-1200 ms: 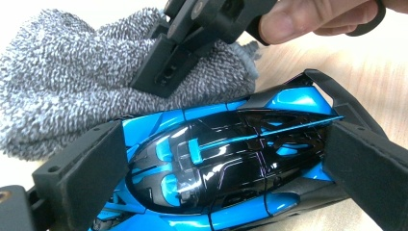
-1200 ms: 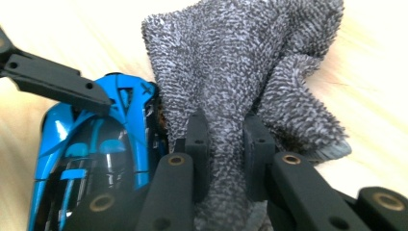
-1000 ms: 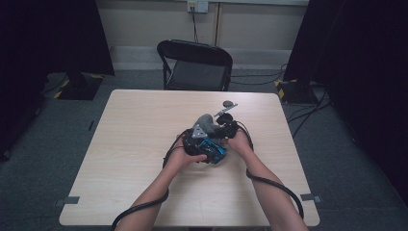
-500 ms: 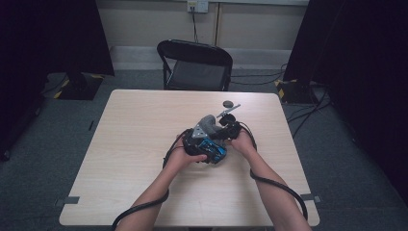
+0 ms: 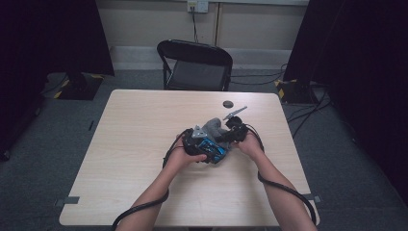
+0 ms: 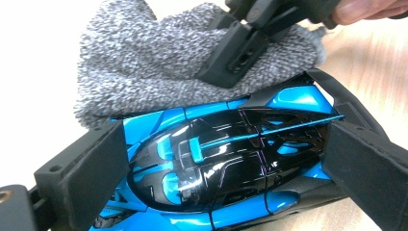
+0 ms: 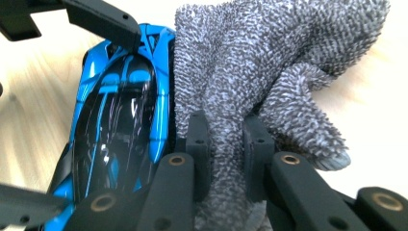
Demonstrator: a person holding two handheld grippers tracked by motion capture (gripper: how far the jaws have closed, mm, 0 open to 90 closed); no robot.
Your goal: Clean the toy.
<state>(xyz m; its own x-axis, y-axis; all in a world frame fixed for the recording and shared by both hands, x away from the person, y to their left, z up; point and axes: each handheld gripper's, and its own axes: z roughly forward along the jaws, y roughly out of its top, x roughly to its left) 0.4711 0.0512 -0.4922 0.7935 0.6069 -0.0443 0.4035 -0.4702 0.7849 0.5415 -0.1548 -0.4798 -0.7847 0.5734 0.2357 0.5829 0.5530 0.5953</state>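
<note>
Light wood table [image 5: 125, 159], black folding chair [image 5: 195, 65] behind it, dark curtains either side. Blue-and-black toy car [image 6: 226, 163] sits right of table centre, clamped end to end between the left gripper [image 6: 221, 168] jaws. Grey knit cloth [image 7: 250, 77] lies against the car's side; right gripper [image 7: 226, 144] pinches a fold of it. Small dark disc [image 5: 227, 104] lies apart, toward the far edge.

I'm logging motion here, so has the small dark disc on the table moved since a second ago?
No. The small dark disc lies at the same spot near the table's far edge, below the folding chair.
</note>
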